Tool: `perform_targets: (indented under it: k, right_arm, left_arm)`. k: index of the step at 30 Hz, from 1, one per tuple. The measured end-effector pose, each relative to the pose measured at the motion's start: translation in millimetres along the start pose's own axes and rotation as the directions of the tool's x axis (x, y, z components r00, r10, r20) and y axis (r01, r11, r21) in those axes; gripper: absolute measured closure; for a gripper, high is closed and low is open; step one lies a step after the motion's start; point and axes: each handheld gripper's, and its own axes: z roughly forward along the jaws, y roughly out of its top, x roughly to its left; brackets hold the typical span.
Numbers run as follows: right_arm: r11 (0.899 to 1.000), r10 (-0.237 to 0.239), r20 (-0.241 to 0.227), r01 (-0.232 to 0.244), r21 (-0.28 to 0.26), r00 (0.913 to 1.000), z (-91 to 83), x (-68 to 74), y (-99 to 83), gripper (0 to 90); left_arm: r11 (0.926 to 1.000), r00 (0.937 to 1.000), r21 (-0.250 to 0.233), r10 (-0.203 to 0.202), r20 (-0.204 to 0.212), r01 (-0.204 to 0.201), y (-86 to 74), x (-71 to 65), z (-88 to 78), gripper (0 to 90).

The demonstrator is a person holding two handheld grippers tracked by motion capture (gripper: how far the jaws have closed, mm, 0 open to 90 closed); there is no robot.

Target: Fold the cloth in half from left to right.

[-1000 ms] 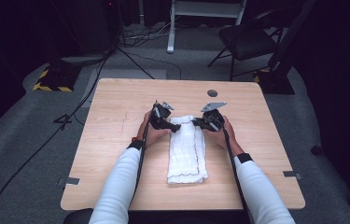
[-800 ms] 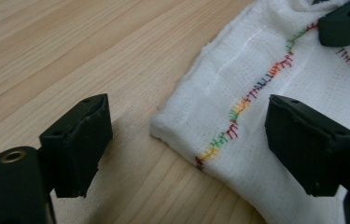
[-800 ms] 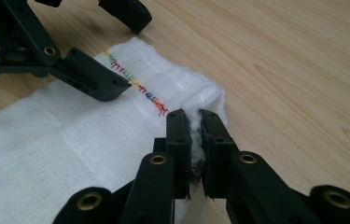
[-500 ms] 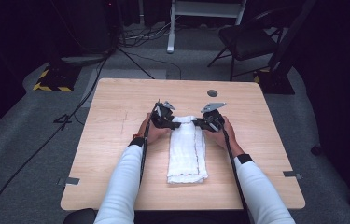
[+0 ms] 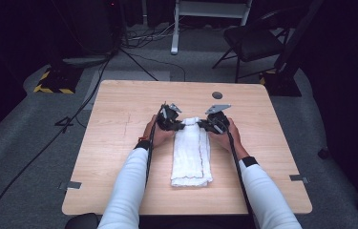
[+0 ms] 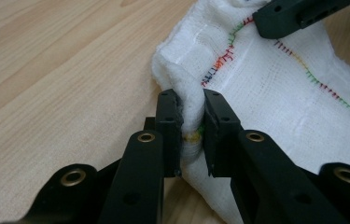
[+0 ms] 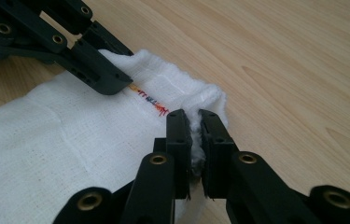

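A folded white cloth (image 5: pixel 192 152) with multicoloured stitching lies lengthwise in the middle of the wooden table (image 5: pixel 119 119). My left gripper (image 5: pixel 182 125) sits at the cloth's far left corner. Its jaws have just been closing and now pinch a bunched fold of the white cloth (image 6: pixel 266 93) between the pads, as the left gripper (image 6: pixel 192 126) view shows. My right gripper (image 5: pixel 201 125) is at the far right corner. In its own view the right gripper (image 7: pixel 195 140) is shut on a ridge of the white cloth (image 7: pixel 70 135).
A small dark round disc (image 5: pixel 217 95) lies on the table behind the grippers. Bare wood spreads to both sides of the cloth. Beyond the table stand a chair (image 5: pixel 253 40), a white frame and floor cables.
The left gripper's jaws have come together on the cloth's far left corner. Both hands have stayed where they were, and the cloth lies the same.
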Motion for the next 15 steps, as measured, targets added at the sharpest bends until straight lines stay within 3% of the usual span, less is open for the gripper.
perform_targets:
  k: [5, 9, 15]
  right_arm:
    - [1.0, 0.008, 0.04, -0.008, -0.009, 0.9992, -1.1, -4.3, 3.8, 84.3]
    - [1.0, 0.013, 0.073, -0.011, -0.023, 0.9973, -6.2, -9.2, 10.0, 84.4]
    - [0.998, 0.028, 0.092, -0.024, -0.051, 0.9954, -13.8, -14.2, 14.5, 84.4]
  left_arm:
    - [0.9997, 0.9972, -0.022, 0.01, -0.074, -0.012, 13.5, -3.6, 0.3, 78.6]
    - [0.9988, 0.9947, -0.045, 0.013, -0.102, -0.018, 23.2, -5.5, -2.0, 78.3]
    - [0.9969, 0.9966, -0.077, 0.006, -0.083, -0.013, 29.0, -5.0, -7.5, 78.2]
